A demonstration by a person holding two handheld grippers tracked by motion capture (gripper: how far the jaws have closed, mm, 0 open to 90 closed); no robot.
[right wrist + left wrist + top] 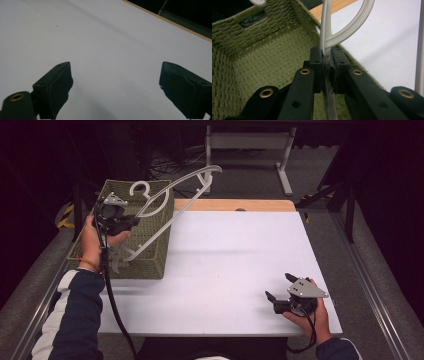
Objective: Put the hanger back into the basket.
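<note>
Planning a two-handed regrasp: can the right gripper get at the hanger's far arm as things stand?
Probably yes. The right gripper sits open over bare table, and the hanger, clamped by the left gripper, sticks out beyond the basket.

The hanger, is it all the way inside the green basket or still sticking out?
Sticking out. The left gripper clamps the white hanger, whose hook and one arm rise above the basket rim toward the table.

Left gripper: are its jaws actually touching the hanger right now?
Touching. In the left gripper view the left gripper has both jaws pressed flat against the white hanger, no gap either side.
</note>
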